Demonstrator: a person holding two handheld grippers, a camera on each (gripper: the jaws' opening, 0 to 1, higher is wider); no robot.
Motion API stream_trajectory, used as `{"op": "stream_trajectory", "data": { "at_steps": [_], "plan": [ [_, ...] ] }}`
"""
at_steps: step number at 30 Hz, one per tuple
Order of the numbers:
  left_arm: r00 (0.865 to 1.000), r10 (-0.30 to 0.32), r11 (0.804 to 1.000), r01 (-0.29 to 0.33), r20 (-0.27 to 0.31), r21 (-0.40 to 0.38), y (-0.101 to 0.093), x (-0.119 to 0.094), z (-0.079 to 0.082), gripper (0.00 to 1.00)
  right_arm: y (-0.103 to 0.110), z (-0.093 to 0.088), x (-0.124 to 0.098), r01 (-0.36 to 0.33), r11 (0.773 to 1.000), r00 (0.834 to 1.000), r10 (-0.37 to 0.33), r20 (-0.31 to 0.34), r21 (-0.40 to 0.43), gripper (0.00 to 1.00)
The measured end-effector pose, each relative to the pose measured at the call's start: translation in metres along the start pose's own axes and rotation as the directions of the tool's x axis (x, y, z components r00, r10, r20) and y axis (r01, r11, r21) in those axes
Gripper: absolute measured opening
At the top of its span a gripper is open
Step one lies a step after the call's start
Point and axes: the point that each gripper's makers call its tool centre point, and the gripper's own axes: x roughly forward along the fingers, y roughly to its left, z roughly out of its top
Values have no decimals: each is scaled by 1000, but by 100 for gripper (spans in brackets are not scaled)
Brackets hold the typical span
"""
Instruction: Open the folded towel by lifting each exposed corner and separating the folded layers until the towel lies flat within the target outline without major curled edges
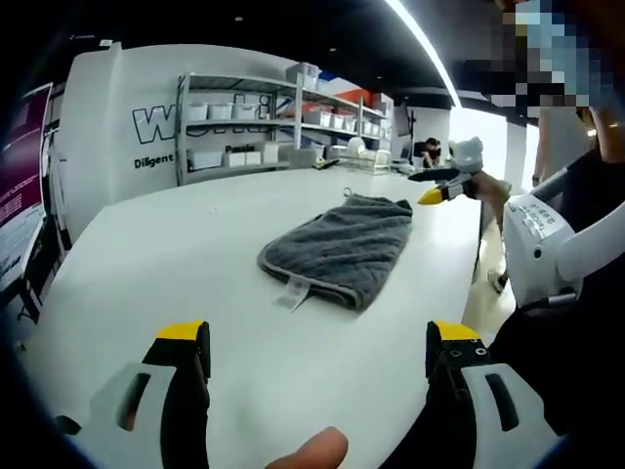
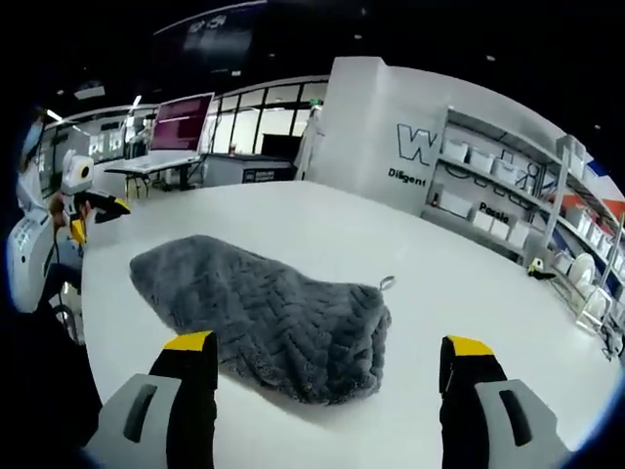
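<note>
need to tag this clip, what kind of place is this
Probably a workshop or lab: metal shelving stacked with storage bins, a big white table holding a grey towel, and a wall monitor over desks.

I see white table (image 1: pixel 176 254), folded grey towel (image 1: pixel 342 249) flat on it, ahead of my left gripper (image 1: pixel 317 357), untouched.

You face a broad white tabletop (image 1: pixel 195 244). Beyond it, grey metal shelving (image 1: pixel 244 122) holds white bins against a white lettered wall (image 2: pixel 371 127). A magenta wall screen (image 2: pixel 181 122) hangs near the windows.
</note>
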Motion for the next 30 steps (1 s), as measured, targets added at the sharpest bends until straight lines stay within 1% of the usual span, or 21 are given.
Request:
{"op": "stream_trajectory", "data": {
  "at_steps": [3,5,7,10,13,15,17,21,22,25,26,28,30],
  "plan": [
    [1000,2,1000,-2,2,-3,0,0,0,90,2,4,8,-32,999,999,32,-8,-24,94],
    [1000,4,1000,-4,0,-2,0,0,0,90,11,8,14,-80,995,997,79,-11,-56,92],
    [1000,5,1000,-5,1,-1,0,0,0,90,20,12,20,-126,990,992,126,-7,-71,90],
    [1000,7,1000,-7,3,-1,0,-1,1,90,27,18,29,-156,984,988,156,-3,-87,83],
    [1000,12,1000,-12,3,-1,1,-2,1,90,39,25,38,-203,971,979,203,-11,-123,78],
    [1000,16,1000,-16,2,-3,1,-3,0,90,51,30,45,-245,959,969,246,-14,-145,76],
    [1000,21,1000,-21,2,-5,2,-4,0,90,61,34,50,-279,948,960,280,-12,-155,70],
    [1000,28,1000,-28,2,-9,3,-5,0,90,87,40,59,-360,918,932,363,-12,-164,60],
    [1000,29,1000,-29,2,-9,3,-6,0,90,91,41,61,-371,913,927,374,-15,-167,58],
    [1000,28,1000,-27,4,-8,3,-6,-1,90,111,41,70,-423,890,905,424,-32,-168,52],
    [1000,27,1000,-27,5,-9,3,-6,-1,90,117,40,73,-444,880,895,444,-43,-168,50],
    [1000,26,1000,-26,12,-15,4,-6,-1,90,129,36,77,-485,856,874,480,-72,-180,45],
    [1000,17,1000,-17,18,-23,4,-6,-2,90,138,30,83,-509,842,861,498,-103,-179,41]
  ]
}}
